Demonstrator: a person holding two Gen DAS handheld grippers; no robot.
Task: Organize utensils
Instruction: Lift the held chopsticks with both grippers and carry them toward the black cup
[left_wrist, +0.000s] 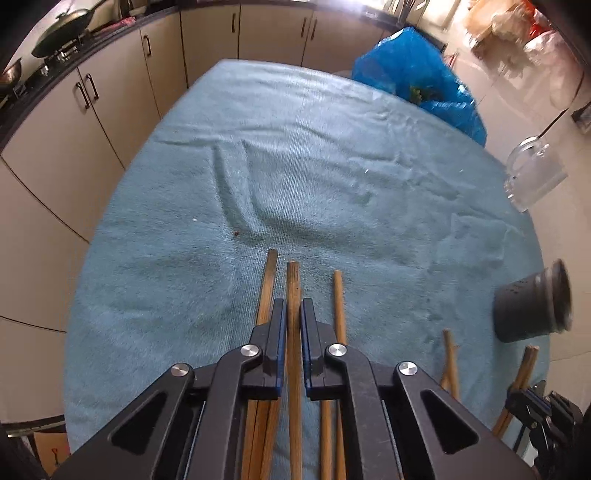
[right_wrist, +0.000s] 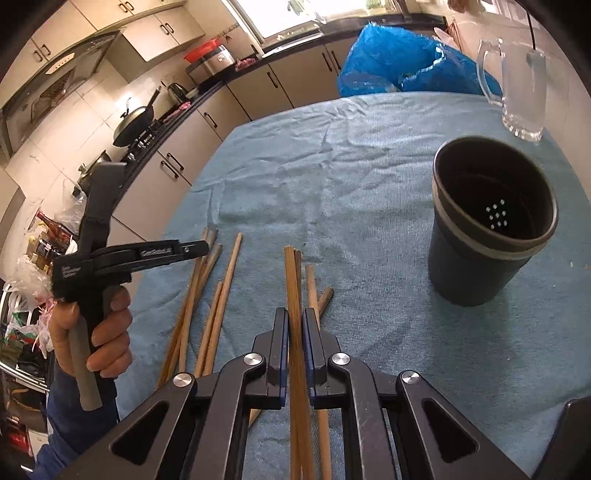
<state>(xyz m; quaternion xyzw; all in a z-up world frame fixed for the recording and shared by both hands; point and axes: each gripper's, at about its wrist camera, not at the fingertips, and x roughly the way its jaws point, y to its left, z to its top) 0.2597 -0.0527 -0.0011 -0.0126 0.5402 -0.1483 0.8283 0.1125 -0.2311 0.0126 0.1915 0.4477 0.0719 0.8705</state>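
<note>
Now each of my tools is clamped on chopsticks. My left tool (left_wrist: 293, 314) is closed on a single chopstick (left_wrist: 293, 288) near the front edge of the worktop (left_wrist: 332, 166). My right tool (right_wrist: 294, 325) is closed on what looks like a pair (right_wrist: 291, 280), pointing toward the dark holder (right_wrist: 491, 229), which stands upright toward the right edge with its mouth open.

To do this step well, I judge I should lift each stick clear of its neighbours before swinging, tip it closer to upright, bring the lower ends over the holder's mouth and only then let go, one tool at a time so they don't collide at the rim.

Counting: one holder, one glass mug (right_wrist: 517, 85) beyond it, and one blue bag (right_wrist: 399, 62) at the far edge. Loose chopsticks still lying on the cloth number roughly seven in the right view; where they overlap I can't be exact.
</note>
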